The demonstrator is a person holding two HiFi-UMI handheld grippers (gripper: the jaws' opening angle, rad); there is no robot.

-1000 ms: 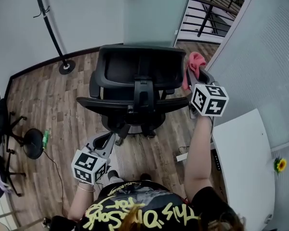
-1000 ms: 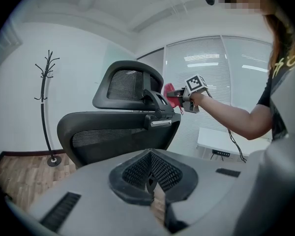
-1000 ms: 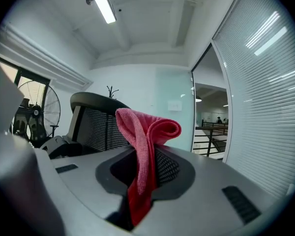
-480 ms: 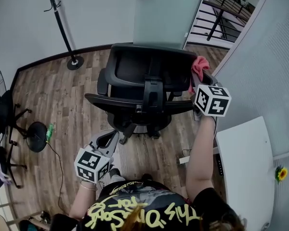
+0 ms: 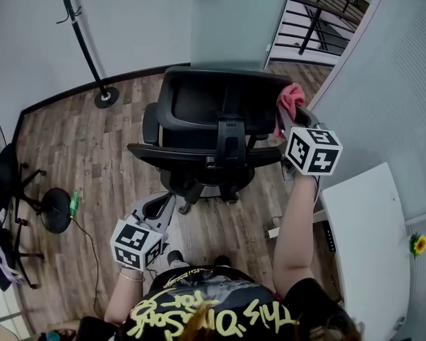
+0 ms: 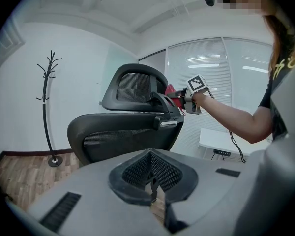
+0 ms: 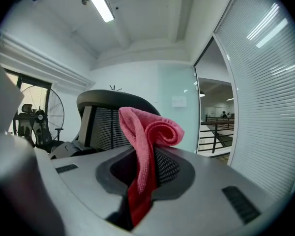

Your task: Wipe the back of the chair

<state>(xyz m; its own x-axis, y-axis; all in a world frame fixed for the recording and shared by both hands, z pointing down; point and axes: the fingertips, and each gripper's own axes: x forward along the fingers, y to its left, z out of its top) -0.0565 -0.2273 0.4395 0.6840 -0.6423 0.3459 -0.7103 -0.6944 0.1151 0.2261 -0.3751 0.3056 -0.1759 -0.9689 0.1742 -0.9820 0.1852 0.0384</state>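
Cloth [image 5: 291, 98] pinched in right claw [image 5: 288, 121] sits at chair back's [image 5: 199, 98] right edge; left claw [image 5: 158, 207] closed, empty, well apart.

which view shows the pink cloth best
Right gripper view: the pink cloth fills the centre, clamped in the right hand-held gripper. Head view shows a small pink bunch by the black office chair; left gripper view, only a red sliver.

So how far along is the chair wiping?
Done: no wiped patch can be made out. In hand: the right claw is shut on a pink cloth, held by the right edge of the chair back; whether it touches is unclear. The left claw hangs low, shut and empty. Left: seemingly the whole back.
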